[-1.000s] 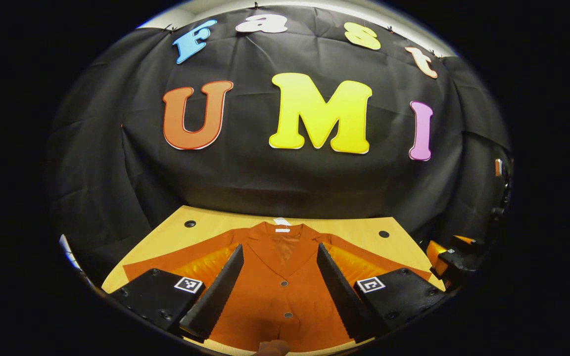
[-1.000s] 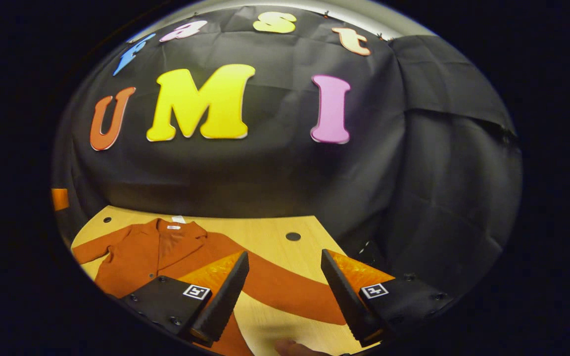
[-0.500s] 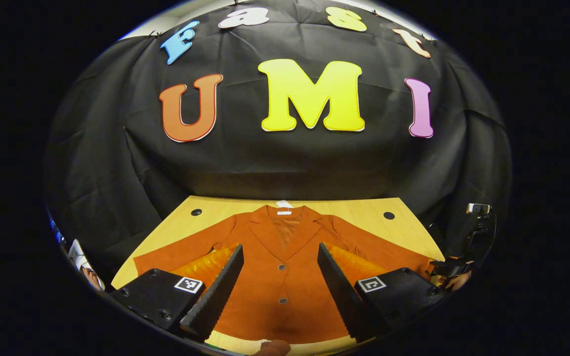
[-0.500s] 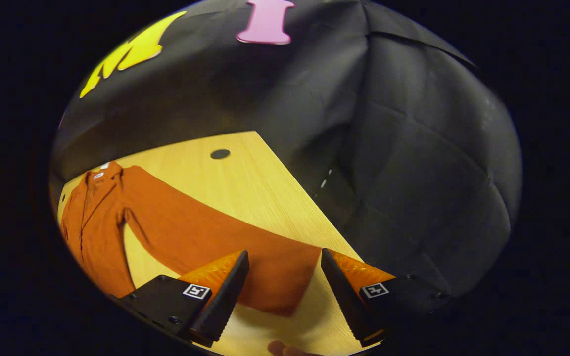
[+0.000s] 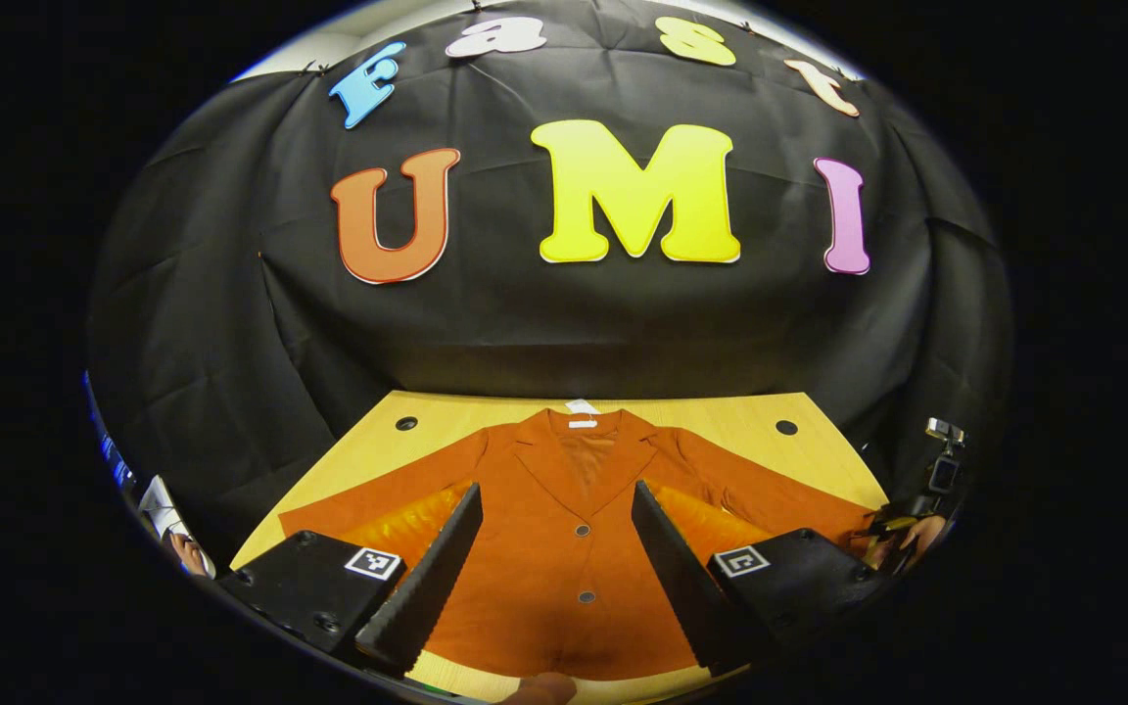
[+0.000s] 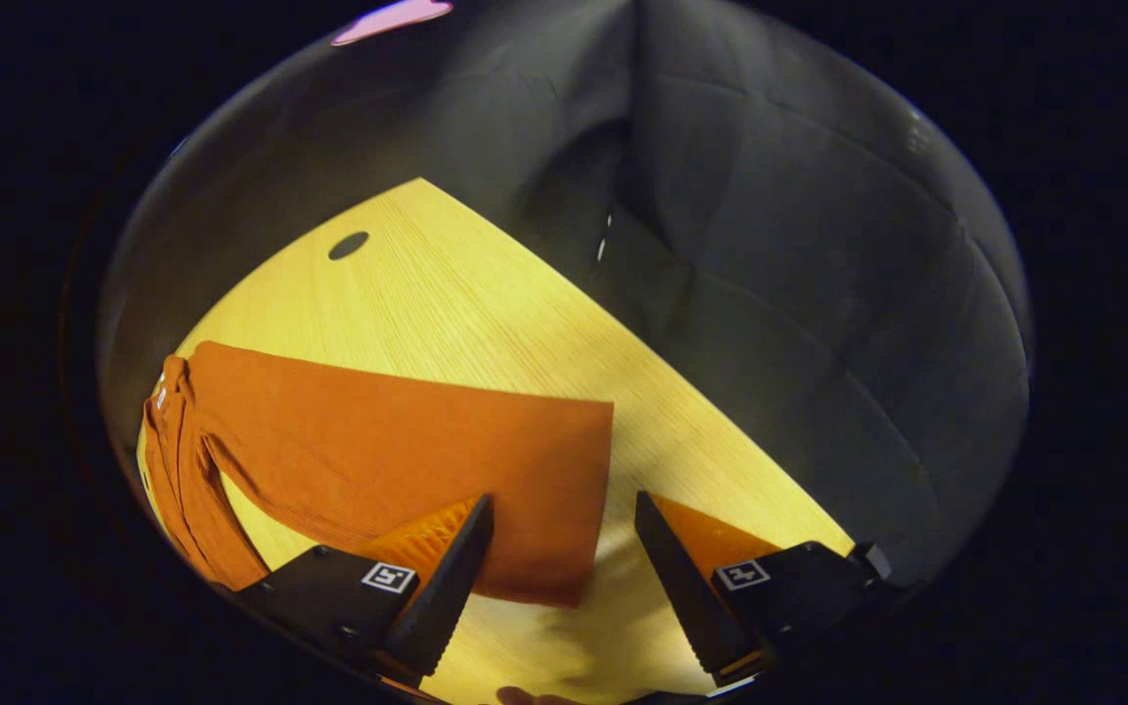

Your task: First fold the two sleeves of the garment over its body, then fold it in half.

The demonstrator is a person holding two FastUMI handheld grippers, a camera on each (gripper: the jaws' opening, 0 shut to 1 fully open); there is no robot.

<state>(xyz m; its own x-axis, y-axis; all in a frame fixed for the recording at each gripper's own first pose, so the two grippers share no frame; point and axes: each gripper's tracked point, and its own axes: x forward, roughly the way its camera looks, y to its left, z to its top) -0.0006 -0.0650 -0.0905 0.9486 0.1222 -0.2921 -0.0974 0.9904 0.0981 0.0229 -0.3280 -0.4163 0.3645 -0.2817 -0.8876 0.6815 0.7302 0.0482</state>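
I see the rust-orange buttoned jacket (image 5: 564, 548) lying flat on the pale wooden table (image 5: 721, 416), sleeves spread. My left gripper (image 5: 556, 568) hangs wide open above its body — holding nothing. My right gripper (image 6: 564, 573), also spread and empty, straddles the right sleeve's cuff (image 6: 564, 490).

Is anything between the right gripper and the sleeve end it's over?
Nothing visible: the right gripper, jaws open, hangs over the rust-orange jacket's sleeve cuff, with bare wooden table around it.
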